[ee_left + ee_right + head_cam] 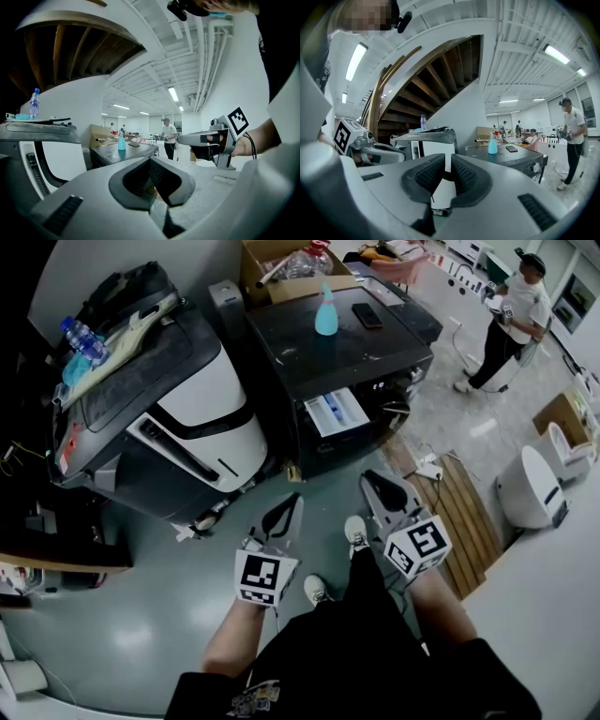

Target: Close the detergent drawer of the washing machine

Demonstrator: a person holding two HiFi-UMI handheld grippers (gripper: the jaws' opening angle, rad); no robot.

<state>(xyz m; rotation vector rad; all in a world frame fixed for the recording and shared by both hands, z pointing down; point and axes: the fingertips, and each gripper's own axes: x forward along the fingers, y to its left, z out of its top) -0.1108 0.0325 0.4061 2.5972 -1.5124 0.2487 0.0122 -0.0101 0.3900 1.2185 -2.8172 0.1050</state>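
The dark washing machine (375,357) stands ahead in the head view. Its white detergent drawer (336,412), with blue inside, sticks out of the front panel. My left gripper (283,515) hangs over the floor short of the machine, pads (161,176) pressed together and holding nothing. My right gripper (382,489) is beside it, a little closer to the drawer but still apart from it. A narrow gap shows between its pads (464,173), with nothing in it. Both gripper views show the machine's dark top (123,153) (506,157) at a distance.
A teal spray bottle (326,313) and a phone (367,316) lie on the machine. A white-and-grey appliance (202,413) stands to its left, a cardboard box (281,273) behind. A wooden pallet (459,512) and a white unit (530,488) sit right. A person (514,320) stands far right.
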